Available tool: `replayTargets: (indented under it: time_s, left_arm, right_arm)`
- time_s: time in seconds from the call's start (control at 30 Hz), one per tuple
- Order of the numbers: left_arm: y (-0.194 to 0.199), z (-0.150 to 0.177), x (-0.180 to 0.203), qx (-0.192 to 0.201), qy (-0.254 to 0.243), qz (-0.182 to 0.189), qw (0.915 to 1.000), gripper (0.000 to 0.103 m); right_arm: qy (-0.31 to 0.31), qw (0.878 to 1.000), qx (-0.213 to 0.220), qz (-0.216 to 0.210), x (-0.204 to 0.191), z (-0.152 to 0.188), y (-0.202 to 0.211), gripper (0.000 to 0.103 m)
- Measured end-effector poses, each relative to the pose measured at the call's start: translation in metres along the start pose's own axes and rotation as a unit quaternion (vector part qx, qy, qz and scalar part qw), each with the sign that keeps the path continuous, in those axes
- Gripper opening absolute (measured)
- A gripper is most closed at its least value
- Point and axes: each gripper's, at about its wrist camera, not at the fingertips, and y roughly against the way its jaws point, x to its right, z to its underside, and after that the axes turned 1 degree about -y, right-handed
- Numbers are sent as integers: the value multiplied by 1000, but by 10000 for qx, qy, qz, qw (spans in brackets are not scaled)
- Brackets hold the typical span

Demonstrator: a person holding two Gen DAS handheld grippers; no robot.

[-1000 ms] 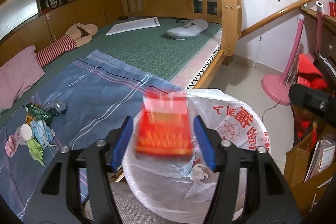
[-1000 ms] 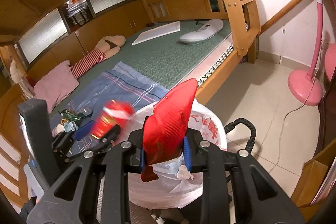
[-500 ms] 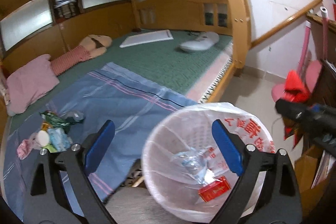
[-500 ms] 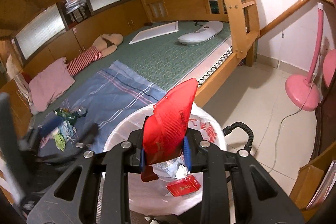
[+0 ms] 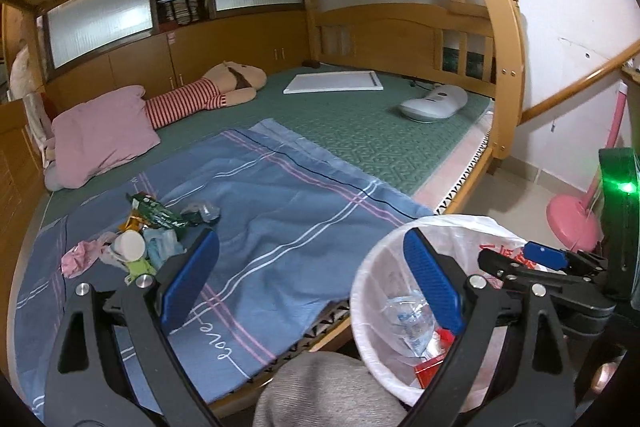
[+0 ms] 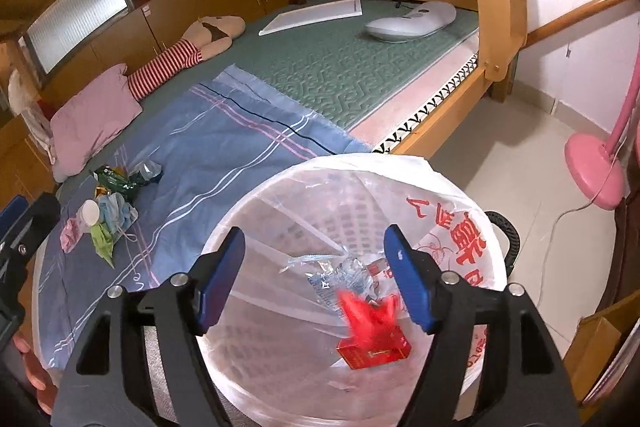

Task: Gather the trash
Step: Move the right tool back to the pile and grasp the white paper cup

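Right tongs (image 6: 314, 277) just spread over the lined waste bin (image 6: 460, 187); nothing is gripped.
A blurred red wrapper (image 6: 370, 315) is seen inside above a red box (image 6: 374, 349). Left tongs (image 5: 312, 279) are held wide, empty; remaining trash pile (image 5: 140, 239) lies on the blue bedsheet (image 5: 280, 211).

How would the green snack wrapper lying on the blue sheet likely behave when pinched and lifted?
The crumpled green foil snack wrapper looks thin and creased, so it would probably flop and feel very light. Its glossy film may slip between jaws. It overlaps neighbouring scraps in the trash pile, so it could drag some along.
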Motion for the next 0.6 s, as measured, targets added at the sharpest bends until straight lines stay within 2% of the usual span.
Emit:
replayTargets:
  time_s: [0.17,0.3,0.43,0.6]
  left_arm:
    - [-1,4,-20,-35,175,-39,9998,93]
    - [4,20,-48,-155,354,-216,9990,93]
    - [5,42,-89,-393,649,-558,9956,93]
    - [4,70,-152,-684,1005,-1255,9846,93]
  right_arm:
    - [164,9998,-41,-45,-13,-1,-1,71]
    - [444,9984,-152,-308,-46,-4,-13,71]
    - [868,9935,-356,-640,-97,-5,-40,72]
    - [1438,9816,-599,-1103,-170,-3,-74,72]
